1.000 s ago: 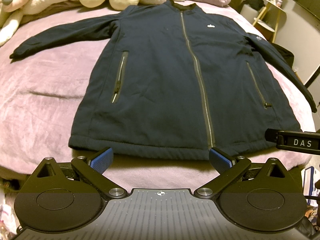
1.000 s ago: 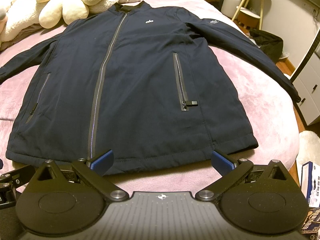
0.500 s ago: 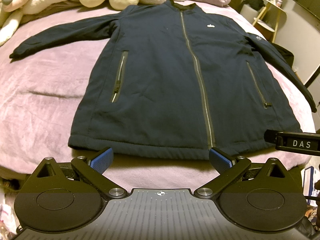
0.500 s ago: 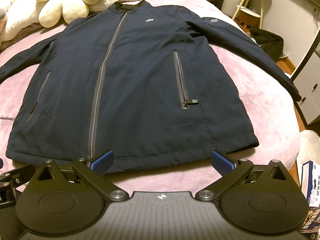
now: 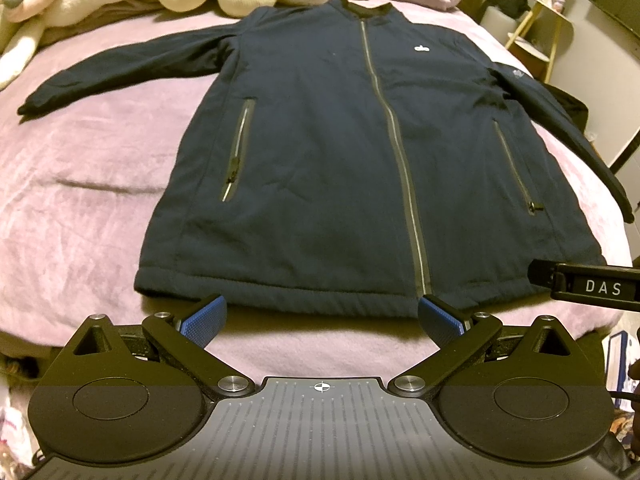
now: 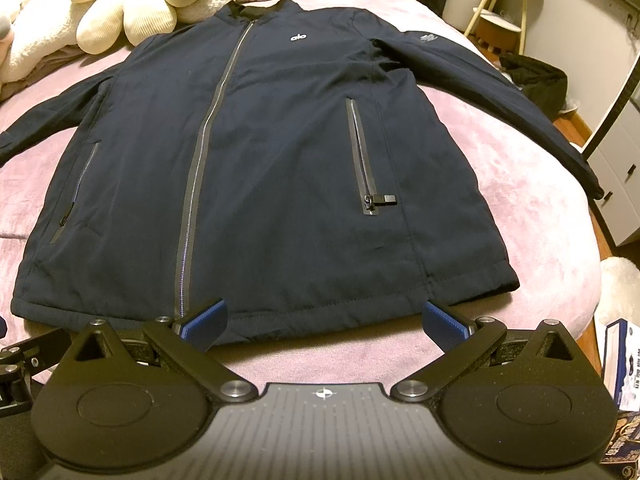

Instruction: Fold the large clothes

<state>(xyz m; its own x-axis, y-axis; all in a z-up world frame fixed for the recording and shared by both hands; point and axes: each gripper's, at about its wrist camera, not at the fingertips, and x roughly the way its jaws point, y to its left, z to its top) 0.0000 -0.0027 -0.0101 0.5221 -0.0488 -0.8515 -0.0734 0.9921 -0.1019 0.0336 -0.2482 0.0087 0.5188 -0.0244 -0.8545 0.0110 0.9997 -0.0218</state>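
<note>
Tongs (image 5: 322, 316) (image 6: 324, 318) agape nr jacket (image 5: 340, 168) hem

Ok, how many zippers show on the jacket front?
3. The main zipper runs collar to hem down the centre; one pocket zipper is right of it, one pocket zipper left. Others may be hidden.

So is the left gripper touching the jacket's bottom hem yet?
Apart. In the left wrist view the left gripper has its jaws open just short of the jacket, and pink blanket shows between the pads and the hem.
</note>
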